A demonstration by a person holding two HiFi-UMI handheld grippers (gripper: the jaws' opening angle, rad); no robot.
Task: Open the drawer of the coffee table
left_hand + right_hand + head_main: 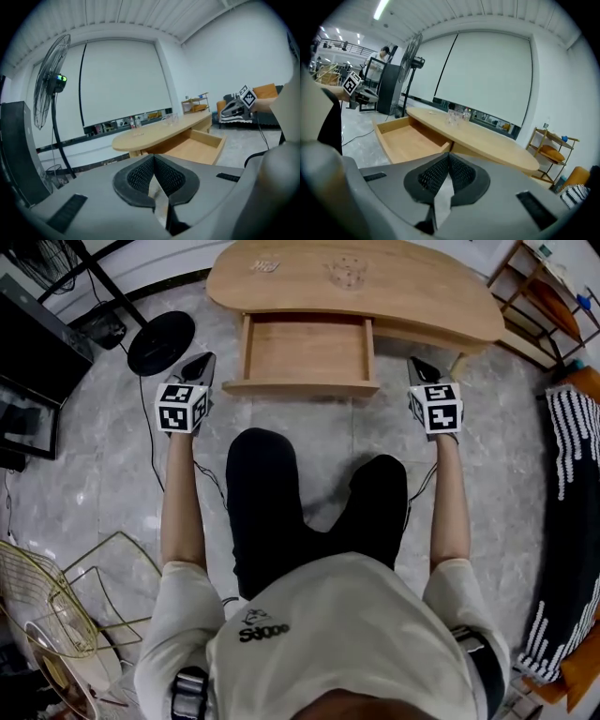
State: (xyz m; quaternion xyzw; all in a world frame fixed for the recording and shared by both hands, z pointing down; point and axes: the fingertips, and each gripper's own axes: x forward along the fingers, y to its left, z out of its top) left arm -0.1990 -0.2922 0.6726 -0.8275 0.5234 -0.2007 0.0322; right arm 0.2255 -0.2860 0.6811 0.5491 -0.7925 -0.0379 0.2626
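Observation:
The oval wooden coffee table (403, 282) stands ahead of me with its drawer (305, 352) pulled out toward my knees; the drawer is bare inside. My left gripper (200, 364) hovers just off the drawer front's left corner, and my right gripper (420, 367) off its right corner. Neither touches the wood. In the left gripper view the jaws (153, 157) are shut with nothing between them, and the drawer (199, 146) lies beyond to the right. The right gripper view shows its jaws (449, 156) shut and empty, with the drawer (404, 138) ahead to the left.
A standing fan's black base (161, 343) and cable sit left of the table, beside a dark cabinet (33, 362). A gold wire fan guard (52, 615) lies at lower left. A wooden shelf (544, 296) and a striped cushion (572, 521) are on the right. Small glassware (345, 273) rests on the tabletop.

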